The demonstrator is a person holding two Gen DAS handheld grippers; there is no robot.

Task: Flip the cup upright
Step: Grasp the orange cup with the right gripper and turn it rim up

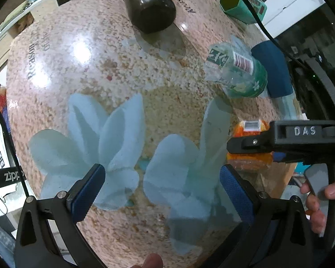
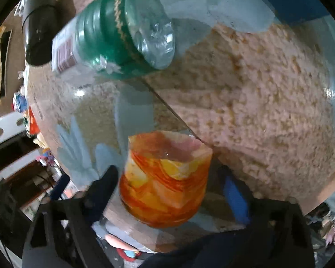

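Observation:
An orange and yellow cup [image 2: 165,178] stands between the wide-apart fingers of my right gripper [image 2: 172,183], its closed base facing up. The fingers [image 2: 236,198] do not touch it. In the left wrist view the cup [image 1: 248,158] sits at the table's right edge, partly hidden behind the right gripper's black finger [image 1: 268,140]. My left gripper [image 1: 160,187] is open and empty above the flower-patterned tabletop [image 1: 122,89], left of the cup.
A green-labelled clear bottle [image 1: 239,71] [image 2: 122,33] lies on its side beyond the cup. A dark tumbler [image 1: 149,4], a teal box [image 1: 243,2] and a blue cylinder [image 1: 272,69] stand further back. The table edge runs just right of the cup.

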